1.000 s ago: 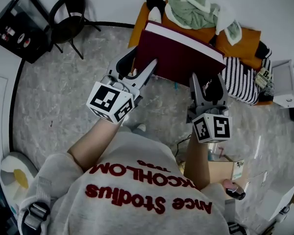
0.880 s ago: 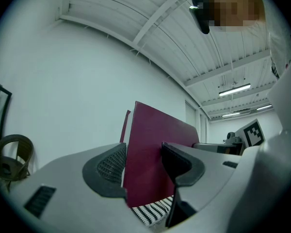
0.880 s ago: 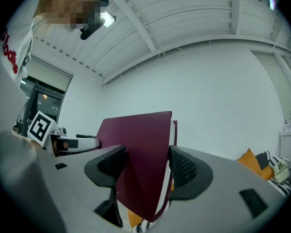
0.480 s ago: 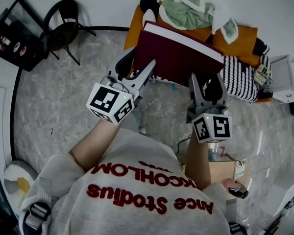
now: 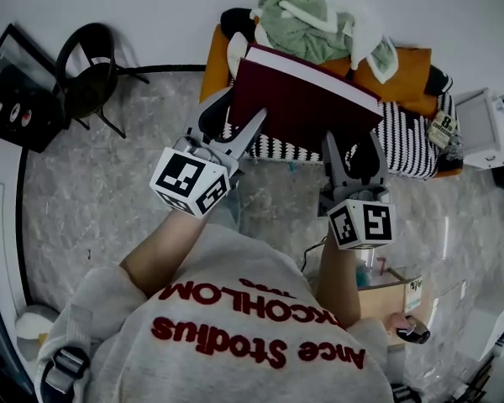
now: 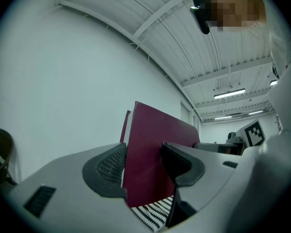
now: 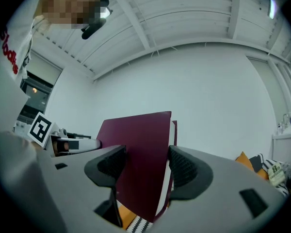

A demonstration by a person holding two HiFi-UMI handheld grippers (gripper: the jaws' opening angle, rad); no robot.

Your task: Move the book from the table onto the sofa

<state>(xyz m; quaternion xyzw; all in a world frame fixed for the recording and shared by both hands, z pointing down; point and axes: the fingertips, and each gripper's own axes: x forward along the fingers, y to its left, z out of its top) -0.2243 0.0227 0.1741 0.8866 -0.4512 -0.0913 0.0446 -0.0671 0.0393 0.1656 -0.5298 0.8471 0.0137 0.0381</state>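
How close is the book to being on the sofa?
Picked up already: the book hangs in the air. Right now the left gripper and right gripper both squeeze it, over the sofa with its striped blanket. Left to do: lower it onto the sofa and let go.

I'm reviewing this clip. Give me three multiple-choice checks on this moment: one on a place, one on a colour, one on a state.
1. Where is the book?
A. Flat on a desk
B. Held up in front of the sofa
C. On a shelf
2. Its cover is:
A. Blue
B. Dark red
C. Yellow
3. The left gripper and right gripper are:
A. Both shut on the book
B. Both open and empty
C. Only the left one gripping

Answers:
1 B: it hangs between the grippers, above the striped cushion.
2 B: every view shows dark red.
3 A: each gripper view shows pads pressing the book.
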